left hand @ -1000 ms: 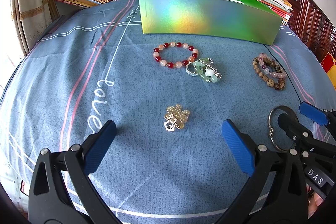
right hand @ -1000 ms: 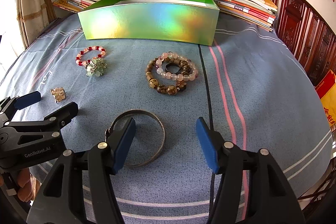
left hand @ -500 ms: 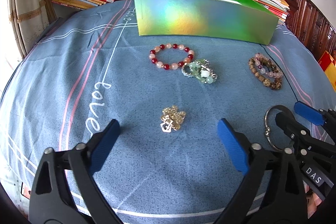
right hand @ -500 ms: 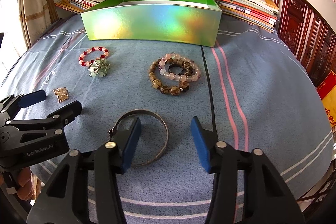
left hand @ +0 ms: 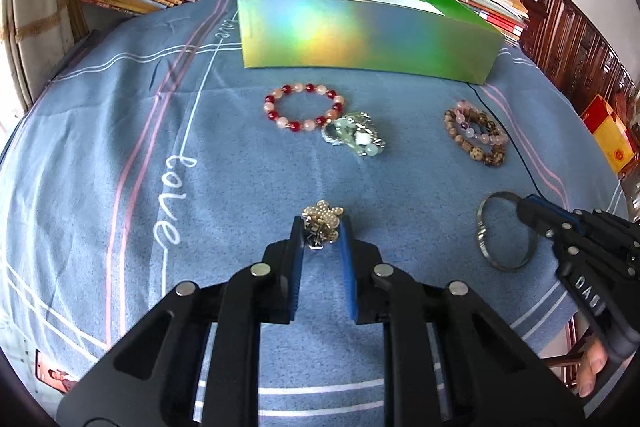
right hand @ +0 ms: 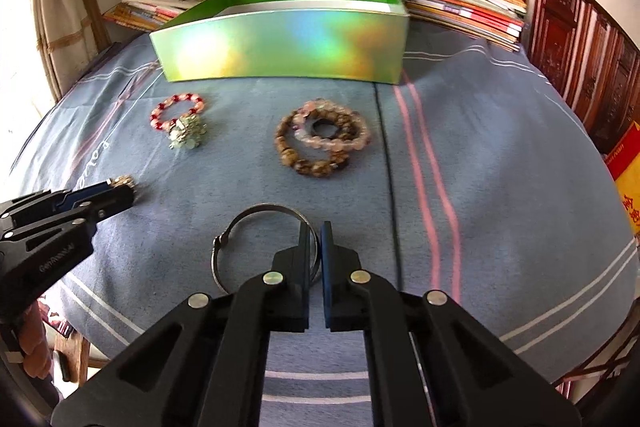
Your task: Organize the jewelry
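Clamping the pearl brooch [left hand: 322,225] near the bed's front edge, left gripper [left hand: 321,233] pinches it; right gripper [right hand: 315,241] nips the silver bangle [right hand: 256,231] rim. Mid-bed: beaded bracelets [right hand: 322,141], red-pink bracelet [left hand: 304,108]. Far edge: green box [left hand: 360,39].

Left gripper [left hand: 321,231] pinches pearl brooch [left hand: 322,217] — both fingers [left hand: 297,251]

Bright daylight from left, box [left hand: 368,39] glare (rainbow), fisheye-bent edges
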Available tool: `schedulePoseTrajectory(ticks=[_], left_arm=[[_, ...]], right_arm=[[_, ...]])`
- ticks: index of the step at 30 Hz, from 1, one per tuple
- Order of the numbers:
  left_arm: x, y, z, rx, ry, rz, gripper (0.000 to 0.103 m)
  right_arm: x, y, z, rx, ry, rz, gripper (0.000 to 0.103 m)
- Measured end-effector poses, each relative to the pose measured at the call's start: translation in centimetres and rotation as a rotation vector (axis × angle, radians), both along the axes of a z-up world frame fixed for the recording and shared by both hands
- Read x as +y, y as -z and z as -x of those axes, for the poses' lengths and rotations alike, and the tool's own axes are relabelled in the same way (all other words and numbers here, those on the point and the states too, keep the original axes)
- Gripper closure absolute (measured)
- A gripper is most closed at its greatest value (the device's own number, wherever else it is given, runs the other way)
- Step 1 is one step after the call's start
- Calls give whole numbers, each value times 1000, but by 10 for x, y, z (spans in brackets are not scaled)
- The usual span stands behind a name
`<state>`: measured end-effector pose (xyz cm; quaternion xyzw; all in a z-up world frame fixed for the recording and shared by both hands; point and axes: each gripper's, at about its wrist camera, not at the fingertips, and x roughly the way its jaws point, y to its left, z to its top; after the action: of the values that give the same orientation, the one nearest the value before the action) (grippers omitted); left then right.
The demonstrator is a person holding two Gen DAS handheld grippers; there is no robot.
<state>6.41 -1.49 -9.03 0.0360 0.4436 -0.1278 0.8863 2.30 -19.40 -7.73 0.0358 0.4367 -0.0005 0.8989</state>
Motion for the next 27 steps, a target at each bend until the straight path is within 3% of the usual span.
schedulePoseTrajectory(ticks=[11, 18, 23, 27], left_arm=[[2, -10, 1, -22, -1, -9, 86], [-3, -64, -12, -140, 21, -4, 86], [-16, -113, -61, -242, -9, -46, 86], [-32, -122, -131, -241, -56, -81, 86]], right_arm=[[-16, -8, 0, -17, 34, -14, 98], [-19, -60, -11, -145, 21, -7, 97], [-25, -111, -52, -230, 35, -16, 98], [-30, -122, -108, -225, 60, -46, 98]])
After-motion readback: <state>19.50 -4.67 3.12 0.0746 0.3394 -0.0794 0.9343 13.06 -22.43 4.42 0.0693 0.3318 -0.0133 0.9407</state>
